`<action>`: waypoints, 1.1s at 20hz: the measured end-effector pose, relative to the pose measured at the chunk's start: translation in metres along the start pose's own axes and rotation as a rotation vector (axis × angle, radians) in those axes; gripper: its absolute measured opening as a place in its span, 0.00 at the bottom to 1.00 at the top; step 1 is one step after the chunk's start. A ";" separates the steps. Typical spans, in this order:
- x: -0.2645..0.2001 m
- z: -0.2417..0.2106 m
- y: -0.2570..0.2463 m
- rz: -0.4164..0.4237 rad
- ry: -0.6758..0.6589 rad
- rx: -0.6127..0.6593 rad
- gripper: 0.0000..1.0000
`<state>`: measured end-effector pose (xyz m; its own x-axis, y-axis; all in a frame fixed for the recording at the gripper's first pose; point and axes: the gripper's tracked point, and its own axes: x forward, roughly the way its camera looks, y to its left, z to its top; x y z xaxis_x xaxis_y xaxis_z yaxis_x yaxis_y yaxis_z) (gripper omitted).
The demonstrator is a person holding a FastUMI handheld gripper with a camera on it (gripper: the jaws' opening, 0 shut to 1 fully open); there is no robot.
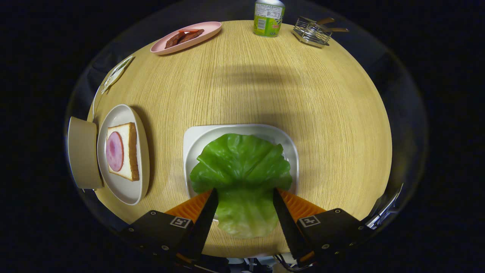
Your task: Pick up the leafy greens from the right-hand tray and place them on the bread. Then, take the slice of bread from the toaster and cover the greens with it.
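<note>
A wooden table with light grain spans the scene under soft overhead light. A broad shadow crosses its far half. Darkness surrounds it.

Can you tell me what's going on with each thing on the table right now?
gripper: open, fingers either side of the leaf's stem end
lettuce leaf: lying on the white tray, not lifted
white tray: under the leaf
bread slice: flat on its plate, ham round on top, no greens yet
pink plate: holds sausage pieces
can: upright
</note>
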<state>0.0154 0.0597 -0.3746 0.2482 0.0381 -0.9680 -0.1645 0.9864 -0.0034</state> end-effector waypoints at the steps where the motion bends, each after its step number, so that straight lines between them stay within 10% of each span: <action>1: 0.000 0.000 0.001 0.000 -0.001 -0.004 0.85; 10: 0.000 -0.001 -0.008 0.000 -0.021 0.053 0.08; 22: -0.046 0.008 0.001 0.016 -0.089 0.040 0.04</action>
<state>0.0112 0.0598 -0.3284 0.3300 0.0666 -0.9416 -0.1314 0.9910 0.0240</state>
